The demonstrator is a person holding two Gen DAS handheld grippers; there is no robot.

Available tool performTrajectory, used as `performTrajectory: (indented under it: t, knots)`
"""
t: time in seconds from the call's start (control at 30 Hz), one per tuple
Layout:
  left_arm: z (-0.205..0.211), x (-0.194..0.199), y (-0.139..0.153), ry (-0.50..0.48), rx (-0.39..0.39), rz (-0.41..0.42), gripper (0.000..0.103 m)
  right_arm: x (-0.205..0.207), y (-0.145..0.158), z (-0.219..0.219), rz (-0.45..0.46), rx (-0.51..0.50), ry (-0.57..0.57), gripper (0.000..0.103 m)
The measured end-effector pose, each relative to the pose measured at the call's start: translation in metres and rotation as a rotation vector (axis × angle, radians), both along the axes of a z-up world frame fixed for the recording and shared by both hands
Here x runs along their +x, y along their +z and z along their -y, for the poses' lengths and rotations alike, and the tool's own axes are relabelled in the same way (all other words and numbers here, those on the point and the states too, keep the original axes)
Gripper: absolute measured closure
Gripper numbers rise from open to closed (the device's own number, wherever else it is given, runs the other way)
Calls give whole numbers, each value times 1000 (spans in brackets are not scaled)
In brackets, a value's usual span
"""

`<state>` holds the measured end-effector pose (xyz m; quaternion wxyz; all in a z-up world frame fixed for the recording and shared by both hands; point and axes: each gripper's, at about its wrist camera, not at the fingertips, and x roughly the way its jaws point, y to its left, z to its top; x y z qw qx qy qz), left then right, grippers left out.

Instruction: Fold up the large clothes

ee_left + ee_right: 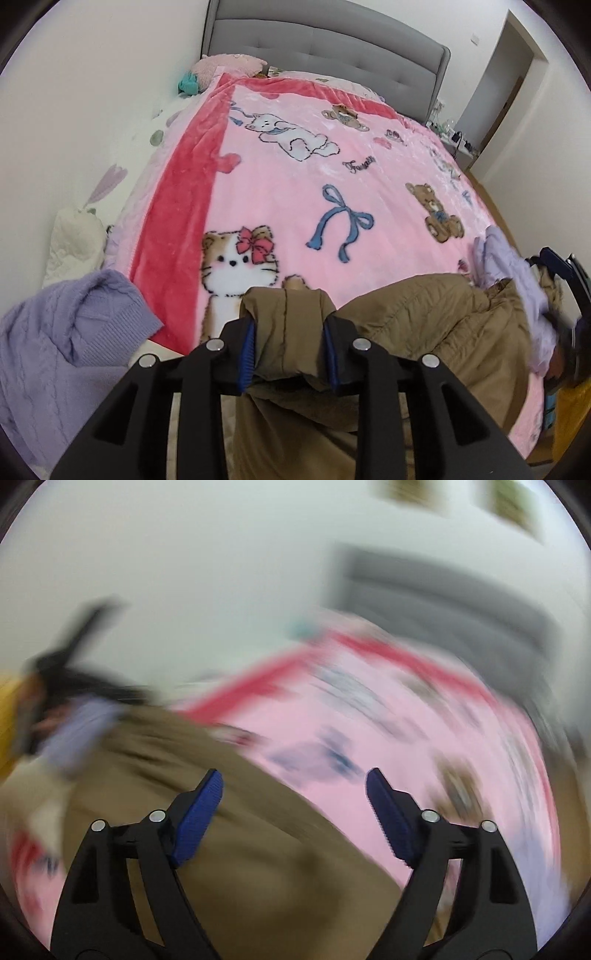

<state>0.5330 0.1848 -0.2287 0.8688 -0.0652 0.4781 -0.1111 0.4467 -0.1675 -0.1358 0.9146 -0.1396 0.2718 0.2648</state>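
Observation:
A brown padded jacket (424, 325) lies on the near part of the pink cartoon blanket (295, 177) that covers the bed. My left gripper (288, 325) is shut on a thick fold of the jacket's edge, which bulges out between the blue pads (248, 354). The rest of the jacket hangs below and spreads to the right. A person's lilac sleeve (517, 266) reaches in over the jacket's right end. The right wrist view is badly blurred. In it my right gripper (293, 779) stands open above the brown jacket (258, 867), with nothing between its fingers.
A lilac knitted sweater (55, 350) lies at the near left beside a white quilted item (74, 240). A grey padded headboard (325, 48) and a pink plush toy (221, 66) stand at the far end. A white wall runs along the left. A doorway (509, 74) opens at the far right.

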Motion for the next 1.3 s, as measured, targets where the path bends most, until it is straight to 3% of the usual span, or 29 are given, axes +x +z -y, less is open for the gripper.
performTrajectory:
  t: [0.1, 0.2, 0.27, 0.33, 0.4, 0.47, 0.5, 0.53, 0.57, 0.67, 0.8, 0.97, 1.17, 1.3]
  knots:
    - [-7, 3, -1, 2, -53, -27, 75, -4, -5, -84, 95, -193, 232, 27]
    - [-11, -1, 2, -29, -70, -24, 75, -1, -29, -136, 127, -324, 342, 30]
    - [-9, -4, 3, -59, -57, -22, 74, 12, -47, -158, 62, -374, 386, 69]
    - [-7, -6, -3, -97, -26, -52, 73, 23, -64, -163, 28, -394, 376, 83]
    - [-7, -9, -11, -122, -22, -66, 64, 32, -75, -163, -6, -379, 337, 88]
    - [-17, -14, -11, -115, -131, -60, 57, 33, -82, -162, -16, -367, 295, 89]
    - [-23, -16, -8, -108, -204, -53, 41, 34, -86, -162, -21, -359, 291, 89]
    - [-33, -18, -5, -95, -308, -41, 35, 33, -90, -163, -18, -345, 286, 89]
    - [-38, -19, -3, -82, -353, -32, 34, 32, -91, -164, -22, -335, 285, 90]
    - [-52, -26, -3, -8, -387, -32, 34, 35, -91, -160, -42, -305, 260, 92]
    - [-50, -58, -14, 33, -293, -49, 34, 56, -86, -149, -103, -235, 201, 94]
    - [-15, -96, -58, -53, -255, -125, 34, 101, -70, -136, -242, -105, 121, 97]
    - [11, -123, -89, -53, -94, -102, 34, 137, -111, -158, -403, -259, 116, 101]
    - [6, -117, -94, -27, -114, -124, 34, 140, -165, -162, -449, -353, 86, 101]
